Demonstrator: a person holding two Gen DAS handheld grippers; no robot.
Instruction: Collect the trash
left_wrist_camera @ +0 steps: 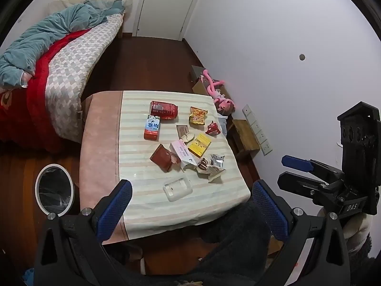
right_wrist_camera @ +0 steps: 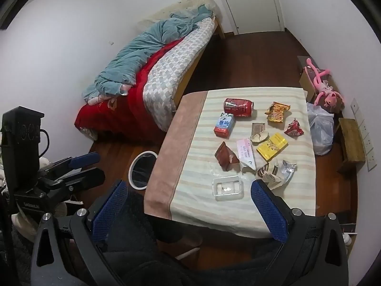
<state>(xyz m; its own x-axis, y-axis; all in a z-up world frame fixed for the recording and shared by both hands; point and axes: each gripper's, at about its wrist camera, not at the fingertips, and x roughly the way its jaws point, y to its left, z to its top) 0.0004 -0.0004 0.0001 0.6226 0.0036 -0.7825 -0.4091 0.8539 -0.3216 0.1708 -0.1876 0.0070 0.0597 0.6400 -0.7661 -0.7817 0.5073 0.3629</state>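
Observation:
Trash lies scattered on a table with a striped cloth (left_wrist_camera: 133, 143): a red can (left_wrist_camera: 164, 110), a milk carton (left_wrist_camera: 152, 127), a yellow box (left_wrist_camera: 199, 145), a brown pouch (left_wrist_camera: 163, 158), crumpled wrappers (left_wrist_camera: 213, 166) and a clear plastic tray (left_wrist_camera: 177, 188). A black-lined bin (left_wrist_camera: 54, 190) with a white rim stands on the floor left of the table. My left gripper (left_wrist_camera: 191, 205) hovers open over the table's near edge, nothing between its fingers. My right gripper (right_wrist_camera: 189, 202) is also open and empty, short of the clear tray (right_wrist_camera: 228, 188). It appears in the left wrist view as well (left_wrist_camera: 282, 170).
A bed (left_wrist_camera: 71, 66) with a teal quilt and red blanket runs along the left wall. Right of the table are a pink plush toy (left_wrist_camera: 219, 93), a wooden stool (left_wrist_camera: 245, 135) and a white plastic bag (right_wrist_camera: 320, 128). A closed door (left_wrist_camera: 166, 4) is at the back.

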